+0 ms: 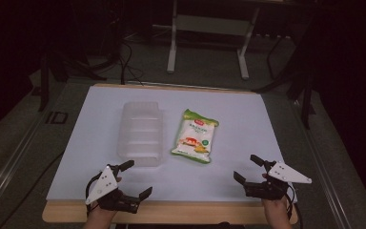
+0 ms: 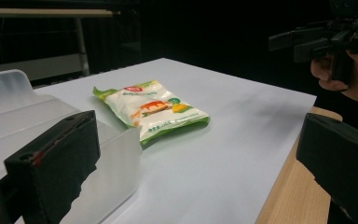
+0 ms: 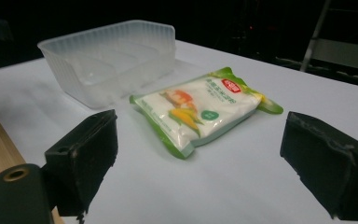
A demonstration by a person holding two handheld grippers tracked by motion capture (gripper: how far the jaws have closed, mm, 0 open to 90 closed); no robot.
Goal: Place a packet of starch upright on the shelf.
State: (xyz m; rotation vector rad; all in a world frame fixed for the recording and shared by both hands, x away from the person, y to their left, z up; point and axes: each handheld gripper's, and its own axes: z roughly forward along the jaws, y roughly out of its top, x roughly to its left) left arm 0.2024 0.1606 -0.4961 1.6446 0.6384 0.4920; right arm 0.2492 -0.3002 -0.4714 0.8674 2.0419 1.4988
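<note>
plastic tray (image 1: 140, 132) beside snack bag (image 1: 196, 135), white sheet (image 1: 238, 119)

No legible text on pouch (image 1: 196, 136)

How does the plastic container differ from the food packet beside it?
The plastic container is translucent, rigid, ribbed and open on top; the food packet is white and green, soft, printed and sealed. The container looks longer and taller, and the packet lies flat. Both rest on the white sheet, and no jaws touch them.

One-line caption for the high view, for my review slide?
Two open hand-held tools, left tool and right tool, wait near the table edge before a clear plastic tray and a green-edged food packet.
</note>
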